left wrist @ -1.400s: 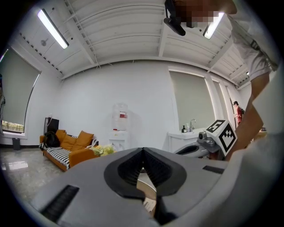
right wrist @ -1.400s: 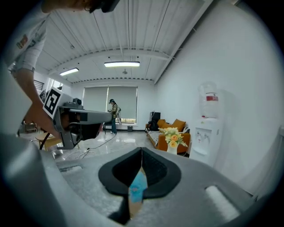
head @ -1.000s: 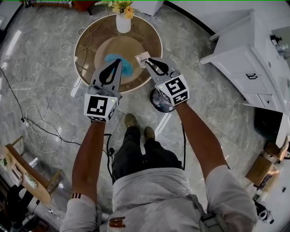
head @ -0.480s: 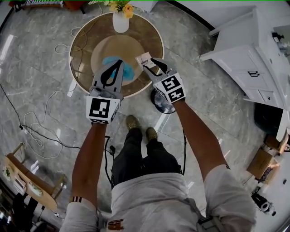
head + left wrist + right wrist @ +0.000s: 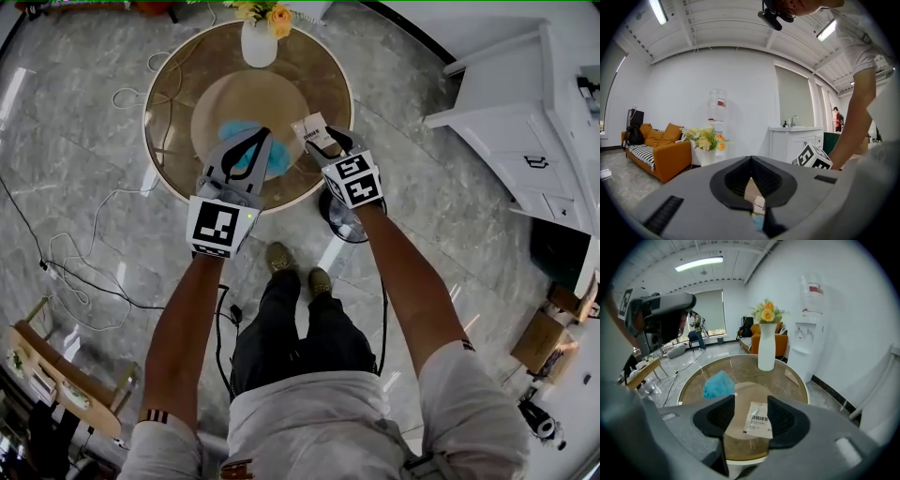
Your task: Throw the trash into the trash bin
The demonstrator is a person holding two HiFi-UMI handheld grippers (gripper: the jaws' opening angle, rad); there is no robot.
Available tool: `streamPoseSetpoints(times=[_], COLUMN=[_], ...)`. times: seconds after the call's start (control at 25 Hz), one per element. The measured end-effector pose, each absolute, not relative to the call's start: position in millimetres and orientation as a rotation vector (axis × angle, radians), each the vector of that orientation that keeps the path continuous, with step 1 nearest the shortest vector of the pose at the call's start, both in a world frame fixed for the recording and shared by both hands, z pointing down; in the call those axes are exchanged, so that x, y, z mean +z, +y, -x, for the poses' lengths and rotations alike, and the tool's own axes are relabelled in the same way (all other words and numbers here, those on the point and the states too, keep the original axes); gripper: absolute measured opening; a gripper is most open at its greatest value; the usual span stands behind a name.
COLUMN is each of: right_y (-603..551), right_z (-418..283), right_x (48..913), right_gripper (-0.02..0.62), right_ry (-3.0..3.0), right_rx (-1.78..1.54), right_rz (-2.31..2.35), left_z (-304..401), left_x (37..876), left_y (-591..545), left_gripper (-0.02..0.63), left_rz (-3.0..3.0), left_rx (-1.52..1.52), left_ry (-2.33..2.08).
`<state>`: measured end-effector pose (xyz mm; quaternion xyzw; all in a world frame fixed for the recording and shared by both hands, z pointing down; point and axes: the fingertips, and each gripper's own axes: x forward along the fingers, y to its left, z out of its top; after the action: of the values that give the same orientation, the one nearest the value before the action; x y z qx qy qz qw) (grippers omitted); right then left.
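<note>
Right claw (image 5: 751, 399), jaws just opening wide and gripping nothing, tilts down at the tea sachet (image 5: 758, 419). It lies flat on the bench (image 5: 787, 380) dead ahead, framed between the jaws, long axis pointing away, seemingly untouched. Left claw (image 5: 751, 159) is closed, empty, farther off.

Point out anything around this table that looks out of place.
A crumpled blue wad lies near the middle of the round glass table, and a white sachet lies flat toward the near edge. Both look like litter beside the neat vase of flowers. Loose cables sprawl across the floor beside it.
</note>
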<state>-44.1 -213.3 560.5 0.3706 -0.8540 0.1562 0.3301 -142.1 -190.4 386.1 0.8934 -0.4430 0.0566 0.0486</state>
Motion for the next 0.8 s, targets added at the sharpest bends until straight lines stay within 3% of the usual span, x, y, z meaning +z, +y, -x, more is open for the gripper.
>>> streamPoseSetpoints(times=[0.8], right_y=[-239], right_z=[33], right_x=[667], right_gripper=[0.252], right_ry=[-1.985], right_rx=[0.584], right_rz=[-0.939], left_z=[132], left_x=[436], left_y=[-210], left_gripper=[-0.002], left_rz=[-2.741], left_rx=[0.218], left_ry=[-1.227])
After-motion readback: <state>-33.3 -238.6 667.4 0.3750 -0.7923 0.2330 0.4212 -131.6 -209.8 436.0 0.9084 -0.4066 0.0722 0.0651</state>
